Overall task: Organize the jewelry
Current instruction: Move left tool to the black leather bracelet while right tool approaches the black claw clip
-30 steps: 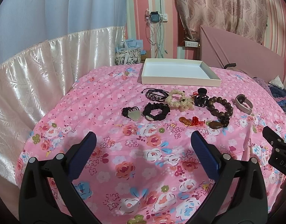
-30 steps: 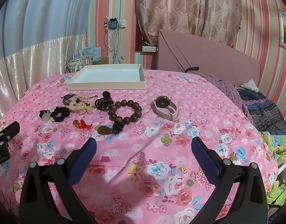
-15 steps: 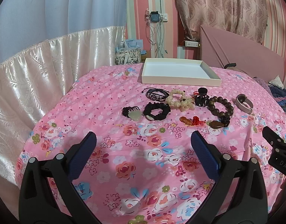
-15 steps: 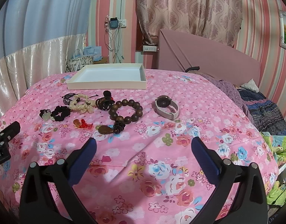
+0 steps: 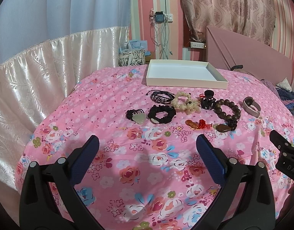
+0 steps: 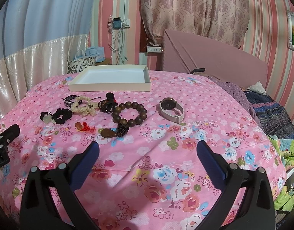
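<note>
Here, both claws, left (image 5: 147,155) and right (image 6: 148,156), gape wide and empty over a pink floral bed (image 5: 112,105). Jewelry lies ahead: beads (image 6: 129,113) at the right claw's 12 o'clock, watch (image 6: 172,109) at 1. The white tray (image 5: 185,73) sits beyond, striped walls behind. "DAS" shows on the right claw's body.

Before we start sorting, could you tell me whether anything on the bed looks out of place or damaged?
Nothing looks damaged. The white tray is empty, and all the jewelry, including the wooden bead bracelet and the watch, lies loose on the floral bedspread in front of it.
</note>
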Available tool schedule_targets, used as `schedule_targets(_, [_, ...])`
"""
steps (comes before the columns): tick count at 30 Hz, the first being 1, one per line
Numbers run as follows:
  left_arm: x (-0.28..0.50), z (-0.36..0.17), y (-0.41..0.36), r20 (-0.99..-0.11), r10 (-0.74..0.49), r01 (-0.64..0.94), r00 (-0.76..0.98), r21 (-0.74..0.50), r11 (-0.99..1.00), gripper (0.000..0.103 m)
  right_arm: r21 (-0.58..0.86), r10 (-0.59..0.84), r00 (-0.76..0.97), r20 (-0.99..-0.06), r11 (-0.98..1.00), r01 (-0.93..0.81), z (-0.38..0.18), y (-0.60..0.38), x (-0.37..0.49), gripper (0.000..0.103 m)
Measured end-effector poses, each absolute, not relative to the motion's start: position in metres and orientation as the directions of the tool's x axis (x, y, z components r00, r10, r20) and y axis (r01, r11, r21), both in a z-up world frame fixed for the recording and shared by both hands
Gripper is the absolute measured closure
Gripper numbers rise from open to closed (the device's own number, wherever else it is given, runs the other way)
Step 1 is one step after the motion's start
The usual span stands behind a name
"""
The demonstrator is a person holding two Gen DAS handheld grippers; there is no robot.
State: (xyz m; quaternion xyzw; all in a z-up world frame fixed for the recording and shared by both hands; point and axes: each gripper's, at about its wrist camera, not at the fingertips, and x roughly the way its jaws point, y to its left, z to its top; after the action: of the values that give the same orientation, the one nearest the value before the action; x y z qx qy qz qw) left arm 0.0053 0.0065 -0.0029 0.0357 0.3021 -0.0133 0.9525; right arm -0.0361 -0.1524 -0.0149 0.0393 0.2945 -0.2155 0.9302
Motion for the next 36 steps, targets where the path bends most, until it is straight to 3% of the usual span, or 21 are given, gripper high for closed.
schedule_targets(21, [0.027,-0.020,0.014,-0.615,0.013,0.043,0.788,0.076,0.996,0.003,-0.097,-0.375,0.698,-0.610,0.910,0.403,-0.033,-0.154,-0.018,0.002])
schedule_targets(32, [0.066,-0.018,0.006,-0.655,0.004,0.093,0.756,0.114,0.989,0.003,-0.062,-0.278,0.689,-0.669,0.945,0.321,-0.029,-0.172,0.022,0.002])
schedule_targets(36, [0.090,0.001,0.006,-0.670,-0.073,0.143,0.739,0.051,0.988,0.003,-0.002,-0.202,0.691,-0.694,0.960,0.279,-0.017,-0.184,0.051,0.002])
